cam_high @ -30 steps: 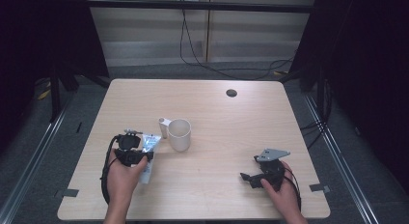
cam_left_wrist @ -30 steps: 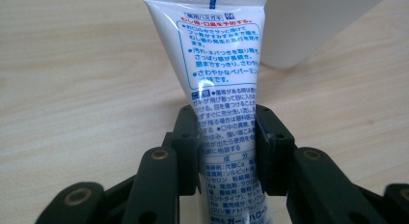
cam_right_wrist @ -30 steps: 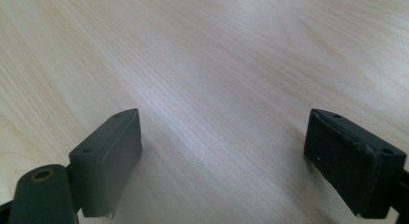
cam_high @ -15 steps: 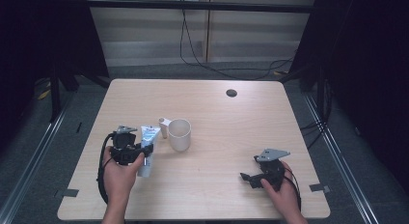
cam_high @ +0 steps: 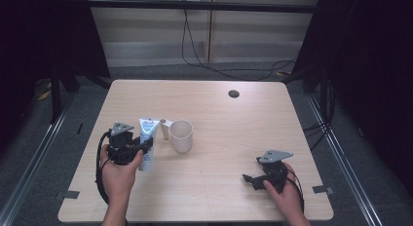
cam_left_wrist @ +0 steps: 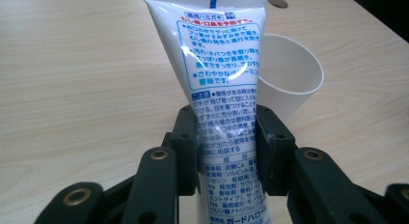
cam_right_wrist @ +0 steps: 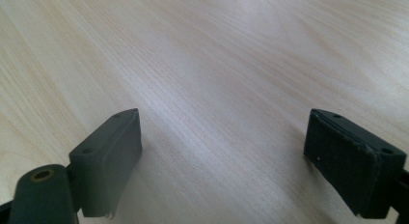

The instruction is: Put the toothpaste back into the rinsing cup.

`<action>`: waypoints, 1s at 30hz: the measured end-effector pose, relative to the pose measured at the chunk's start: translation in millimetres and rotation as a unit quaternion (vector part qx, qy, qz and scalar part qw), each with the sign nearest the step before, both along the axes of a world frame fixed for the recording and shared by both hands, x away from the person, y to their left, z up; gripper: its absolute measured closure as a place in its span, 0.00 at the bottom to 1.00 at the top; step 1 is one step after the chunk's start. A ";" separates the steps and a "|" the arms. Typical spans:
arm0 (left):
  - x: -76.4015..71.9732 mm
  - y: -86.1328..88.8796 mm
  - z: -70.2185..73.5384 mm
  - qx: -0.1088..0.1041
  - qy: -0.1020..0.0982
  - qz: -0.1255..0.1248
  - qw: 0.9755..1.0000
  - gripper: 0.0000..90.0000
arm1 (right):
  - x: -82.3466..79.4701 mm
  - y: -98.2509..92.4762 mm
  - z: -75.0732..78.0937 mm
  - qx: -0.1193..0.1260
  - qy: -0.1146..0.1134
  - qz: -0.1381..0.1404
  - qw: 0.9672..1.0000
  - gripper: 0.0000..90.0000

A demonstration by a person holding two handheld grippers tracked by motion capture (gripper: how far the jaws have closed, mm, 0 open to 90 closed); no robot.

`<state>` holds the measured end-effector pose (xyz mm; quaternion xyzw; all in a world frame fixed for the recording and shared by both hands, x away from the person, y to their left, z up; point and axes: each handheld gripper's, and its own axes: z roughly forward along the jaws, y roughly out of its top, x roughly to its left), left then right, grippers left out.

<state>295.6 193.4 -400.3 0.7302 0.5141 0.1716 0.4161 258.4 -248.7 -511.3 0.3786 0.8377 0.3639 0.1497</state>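
Toothpaste tube (cam_high: 146, 143) had been raised in the last second: a second before it lay low beside the left hand, pointing toward the cup, and now it stood nearly upright, its flat crimped end uppermost, just left of the white cup (cam_high: 180, 135) on the tabletop (cam_high: 234, 119). The left gripper (cam_left_wrist: 226, 149) had its fingers (cam_left_wrist: 185, 147) pressed in on the tube's lower body from both sides, with the printed label squeezed between them, as the left gripper view showed; the cup stood close behind the tube and a little to the side. The right gripper (cam_high: 254, 179) had not moved; it rested near the front right of the tabletop with its fingers (cam_right_wrist: 108, 156) spread wide and nothing between them. The lift suggested the tube was being brought up to go into the cup, which stood empty and upright; the remaining move would be to carry it over the rim and lower it in.
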 end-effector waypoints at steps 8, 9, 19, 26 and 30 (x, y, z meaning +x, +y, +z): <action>1.2 -3.5 7.3 -0.011 -0.025 -0.004 1.000 0.73 | 0.0 0.0 0.0 0.000 0.000 0.000 1.000 0.14; 1.4 -3.7 8.5 -0.010 -0.027 -0.005 1.000 0.73 | 0.0 0.0 0.0 0.001 0.000 0.001 1.000 0.14; 4.1 -10.1 20.1 -0.024 -0.052 -0.003 0.998 0.74 | 0.0 0.0 0.0 0.000 0.000 0.000 1.000 0.14; 5.6 -15.2 25.9 -0.035 -0.075 -0.003 0.997 0.74 | 0.0 0.0 0.0 0.000 0.000 0.000 1.000 0.14; 6.3 -18.4 26.8 -0.041 -0.084 -0.001 0.996 0.74 | 0.0 0.0 0.0 0.000 0.000 0.000 1.000 0.14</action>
